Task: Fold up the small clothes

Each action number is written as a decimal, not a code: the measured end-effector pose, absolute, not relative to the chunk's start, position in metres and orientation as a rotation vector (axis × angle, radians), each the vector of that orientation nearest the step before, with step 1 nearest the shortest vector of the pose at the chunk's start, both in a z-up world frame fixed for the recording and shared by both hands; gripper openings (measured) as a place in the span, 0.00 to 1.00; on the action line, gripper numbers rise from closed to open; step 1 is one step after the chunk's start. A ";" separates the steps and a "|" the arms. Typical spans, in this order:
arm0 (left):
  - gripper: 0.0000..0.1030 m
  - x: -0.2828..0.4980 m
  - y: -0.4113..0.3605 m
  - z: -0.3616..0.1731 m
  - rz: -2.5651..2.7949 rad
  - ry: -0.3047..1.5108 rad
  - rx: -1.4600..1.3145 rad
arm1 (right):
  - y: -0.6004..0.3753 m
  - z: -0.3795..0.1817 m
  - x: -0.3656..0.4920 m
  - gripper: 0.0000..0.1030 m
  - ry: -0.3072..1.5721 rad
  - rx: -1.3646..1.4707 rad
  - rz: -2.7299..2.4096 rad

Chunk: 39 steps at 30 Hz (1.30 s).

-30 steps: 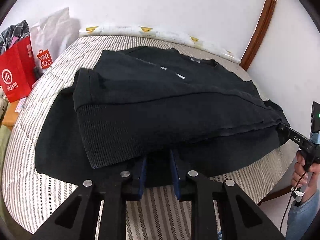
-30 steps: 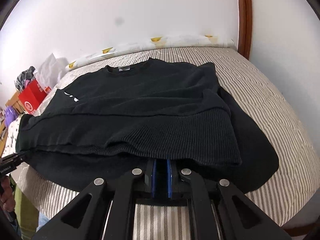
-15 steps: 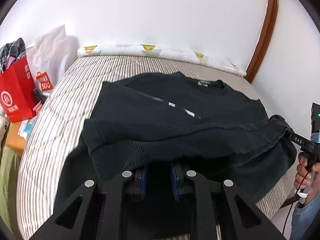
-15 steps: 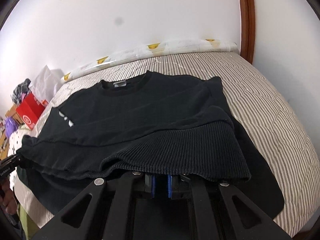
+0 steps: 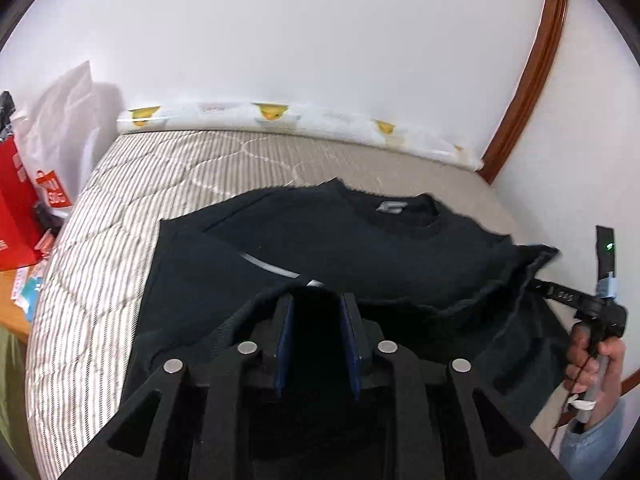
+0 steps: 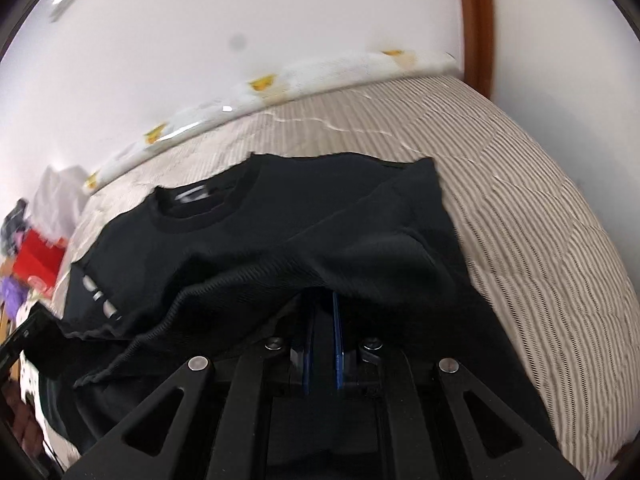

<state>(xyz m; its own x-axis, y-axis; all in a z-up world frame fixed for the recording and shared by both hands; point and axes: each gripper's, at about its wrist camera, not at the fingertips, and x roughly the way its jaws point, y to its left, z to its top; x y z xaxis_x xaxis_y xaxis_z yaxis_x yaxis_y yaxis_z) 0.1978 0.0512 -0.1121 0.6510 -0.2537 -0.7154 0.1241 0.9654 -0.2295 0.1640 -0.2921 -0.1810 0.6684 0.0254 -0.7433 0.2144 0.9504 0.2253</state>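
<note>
A black sweatshirt (image 5: 360,240) lies on a striped bed (image 5: 120,260), collar and grey label toward the wall. Its ribbed hem is lifted and folded toward the collar. My left gripper (image 5: 318,300) has the hem draped over its tips; its jaws are opening, and dark cloth still sits between the blue pads. My right gripper (image 6: 322,300) is shut on the other end of the hem, with the sweatshirt (image 6: 280,220) bunched over its tips. In the left wrist view the right gripper (image 5: 536,284) pinches the cloth's right corner, held by a hand (image 5: 592,356).
A rolled pad with yellow prints (image 5: 280,116) runs along the white wall at the head of the bed. Red (image 5: 16,208) and white (image 5: 72,120) shopping bags stand left of the bed. Brown wooden trim (image 5: 532,80) rises at the right. Striped bedding (image 6: 520,200) lies bare to the right.
Both grippers have carried the hem up and forward toward the collar, so the folded layer covers more of the sweatshirt. The left pads stand slightly wider apart.
</note>
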 end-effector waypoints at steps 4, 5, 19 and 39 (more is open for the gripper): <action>0.38 0.188 0.052 -0.092 -0.226 0.768 -0.174 | -0.290 -0.165 0.157 0.08 0.784 0.267 -0.145; 0.38 0.185 0.052 -0.088 -0.213 0.753 -0.159 | -0.290 -0.162 0.155 0.10 0.775 0.253 -0.148; 0.41 0.133 0.074 -0.133 -0.162 0.871 -0.117 | -0.267 -0.177 0.128 0.13 0.797 0.180 0.000; 0.41 0.252 0.110 -0.154 -0.074 0.973 -0.068 | -0.310 -0.176 0.197 0.48 0.804 0.114 -0.096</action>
